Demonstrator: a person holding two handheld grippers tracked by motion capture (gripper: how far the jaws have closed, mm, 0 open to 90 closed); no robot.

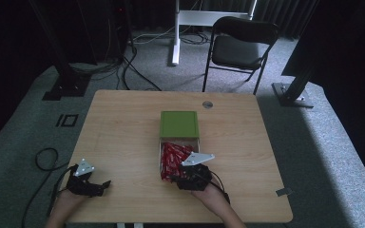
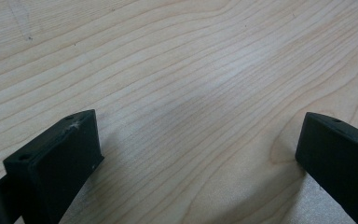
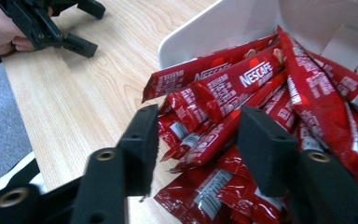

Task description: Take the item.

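The red coffee sachets [image 3: 242,88] are lying heaped in the white box [image 3: 223,28], spilling past its near edge onto the table [image 1: 123,128]; in the high view the heap sits just right of the frame's centre, below the green lid [image 1: 179,124]. The right gripper [image 3: 196,140] is bearing on the pile at lower centre of its own view, jaws half parted with several sachets between them; the pads are not yet pressing on any one of them. The left gripper [image 2: 196,154] is resting at the lower left of the high view, well apart from the box, jaws spread wide over bare wood and holding nothing.

Risk, as judged: the sachets are overlapping and glossy, so closing here is likely to be catching two or three at once, or pinching only a corner that slips free. A push into the heap could also be shoving more sachets off the box edge.
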